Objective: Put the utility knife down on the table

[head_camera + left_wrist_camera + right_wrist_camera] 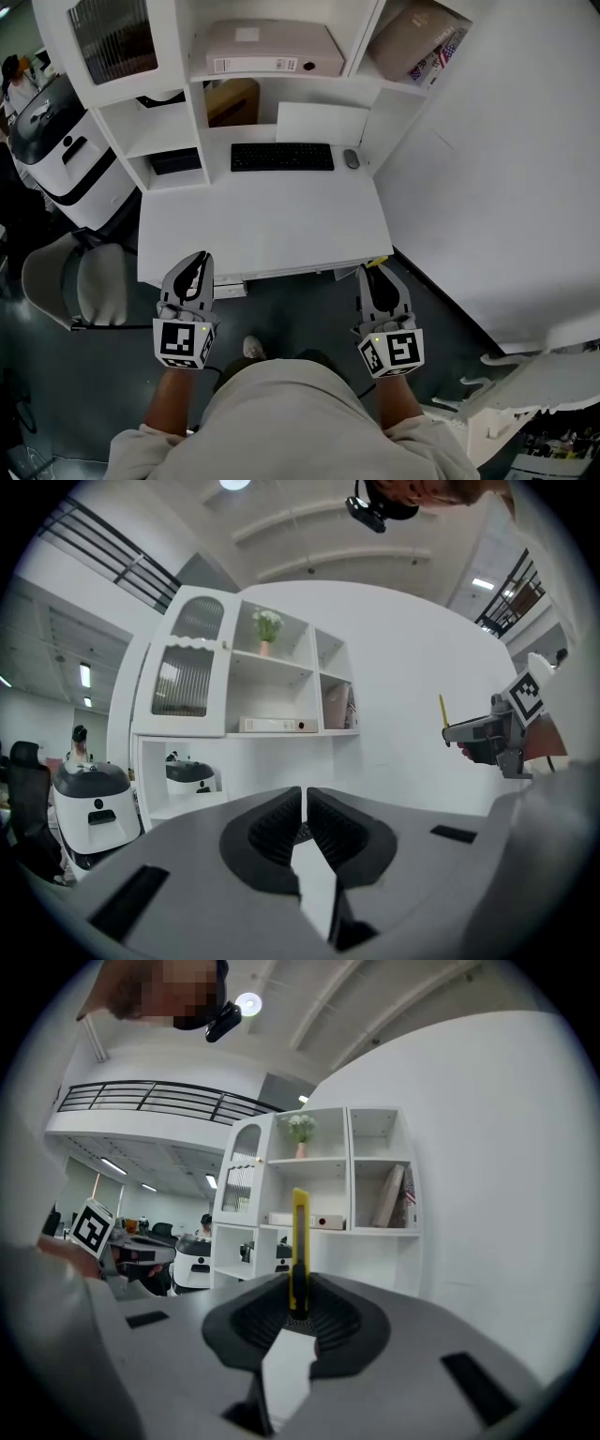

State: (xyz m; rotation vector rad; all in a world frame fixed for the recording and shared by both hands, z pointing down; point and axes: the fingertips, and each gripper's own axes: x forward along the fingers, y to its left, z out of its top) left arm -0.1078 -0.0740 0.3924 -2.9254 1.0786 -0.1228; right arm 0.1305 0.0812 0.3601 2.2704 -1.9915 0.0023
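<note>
Slippage threatens: right hand-held gripper (300,1309) pinches the upright yellow utility knife (299,1232) just at the desk (281,225) near edge; letting go early would drop it onto the floor (300,319). Left hand-held gripper (305,803): closed, empty.

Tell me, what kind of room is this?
Probably an office: a white desk carries a flat black keyboard and a small grey mouse, with white shelves behind and a grey chair beside it.
</note>
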